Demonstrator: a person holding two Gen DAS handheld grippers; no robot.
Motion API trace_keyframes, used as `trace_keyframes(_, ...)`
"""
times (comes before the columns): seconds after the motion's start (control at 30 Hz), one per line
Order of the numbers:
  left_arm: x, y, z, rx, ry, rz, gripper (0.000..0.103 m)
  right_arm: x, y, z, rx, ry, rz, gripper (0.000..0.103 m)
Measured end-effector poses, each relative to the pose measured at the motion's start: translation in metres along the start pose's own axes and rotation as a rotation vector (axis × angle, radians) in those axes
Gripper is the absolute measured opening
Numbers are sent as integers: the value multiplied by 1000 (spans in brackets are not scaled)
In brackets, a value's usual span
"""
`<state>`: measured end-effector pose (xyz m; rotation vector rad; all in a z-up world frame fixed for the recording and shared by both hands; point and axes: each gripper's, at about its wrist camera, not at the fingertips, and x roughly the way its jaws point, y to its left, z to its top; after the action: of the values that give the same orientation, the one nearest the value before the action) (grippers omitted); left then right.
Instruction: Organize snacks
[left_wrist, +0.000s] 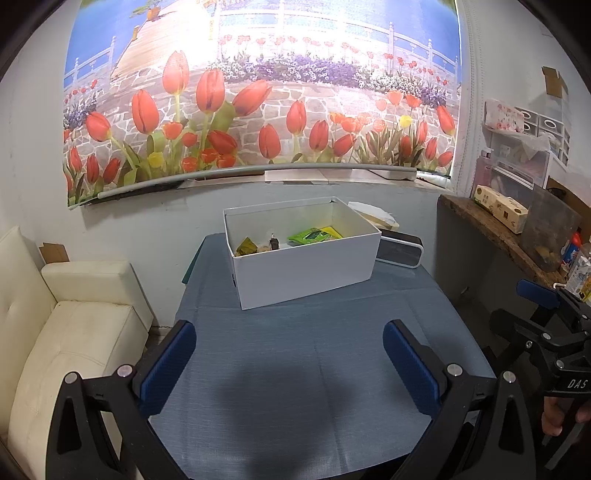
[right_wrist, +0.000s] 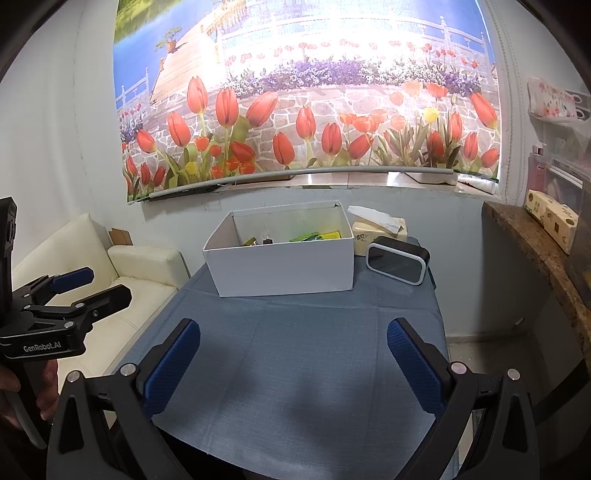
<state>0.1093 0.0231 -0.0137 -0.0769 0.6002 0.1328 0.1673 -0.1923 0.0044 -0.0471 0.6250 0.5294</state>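
Observation:
A white open box (left_wrist: 306, 273) (right_wrist: 284, 266) stands at the far side of the blue-clothed table (left_wrist: 295, 362) (right_wrist: 295, 350). Inside it lie a green snack packet (left_wrist: 314, 235) (right_wrist: 308, 237), a yellow-olive packet (left_wrist: 246, 246) and small dark and pale snacks (left_wrist: 271, 244). My left gripper (left_wrist: 290, 363) hovers open over the near table, nothing between its fingers. My right gripper (right_wrist: 293, 363) is likewise open and empty, well short of the box. Each gripper shows at the edge of the other's view: the right gripper (left_wrist: 546, 314), the left gripper (right_wrist: 85, 284).
A black-and-white clock-like device (left_wrist: 400, 251) (right_wrist: 397, 264) sits right of the box, a tissue pack (right_wrist: 378, 227) behind it. A cream sofa (left_wrist: 66, 332) (right_wrist: 110, 280) flanks the table's left. A wooden shelf (left_wrist: 491, 229) with cartons runs along the right wall.

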Motion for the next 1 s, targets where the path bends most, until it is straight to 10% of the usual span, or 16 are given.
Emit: trace_keyframes(1.0,-1,-3,-3,7,7,-7,103,0,1,1,-7,-2,10,103)
